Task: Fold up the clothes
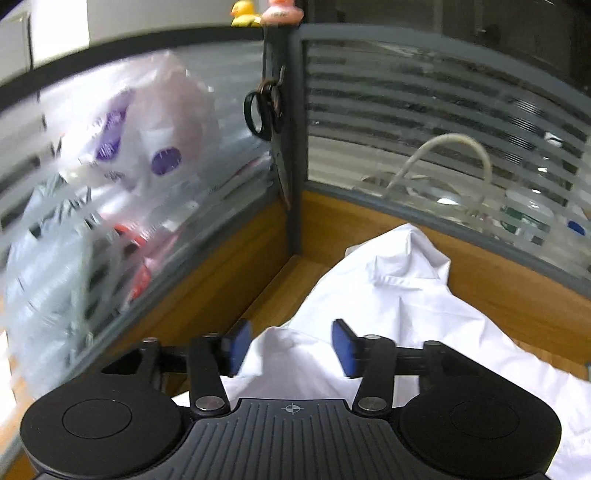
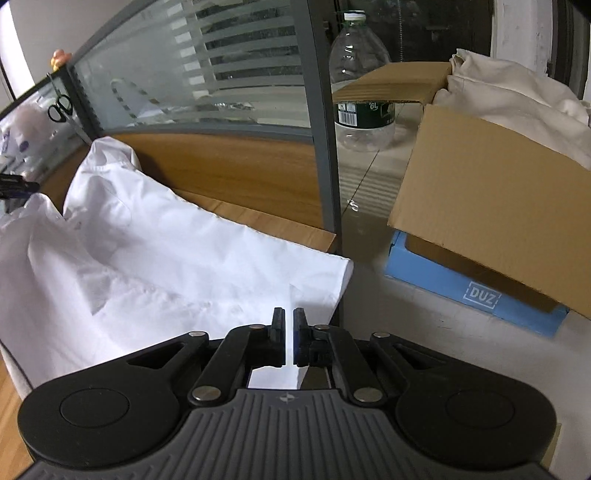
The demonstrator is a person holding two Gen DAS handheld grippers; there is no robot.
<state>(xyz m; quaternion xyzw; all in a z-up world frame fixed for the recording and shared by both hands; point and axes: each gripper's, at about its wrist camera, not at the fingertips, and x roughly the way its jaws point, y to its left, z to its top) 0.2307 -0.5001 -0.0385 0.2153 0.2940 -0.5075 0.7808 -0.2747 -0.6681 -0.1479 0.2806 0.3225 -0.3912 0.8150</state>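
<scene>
Here my left claw (image 1: 291, 345) hangs wide open, its blue pads (image 1: 341, 347) well apart, over a raised fold of the white shirt (image 1: 402, 306), which shows between them. I cannot tell whether the pads touch the cloth. The shirt lies crumpled on the wooden desk (image 1: 273, 299) and runs away to the far corner, where its collar end rests against the wooden base of the partition. A pair of black scissors (image 1: 264, 114) hangs on the grey corner post up there, with two toy ducks (image 1: 258, 14) perched on top.

My right claw (image 2: 289, 325) has its jaws almost together, only a thin slit between them, at the near right hem of the shirt (image 2: 155, 258), which hangs off the desk edge. White cloth shows in the gap behind the fingers, but I cannot tell whether they pinch it. To the right, a cardboard box (image 2: 480, 206) holding cream cloth (image 2: 517, 96) sits on a blue box (image 2: 461, 288); a clear plastic bottle (image 2: 360, 85) stands farther back.
</scene>
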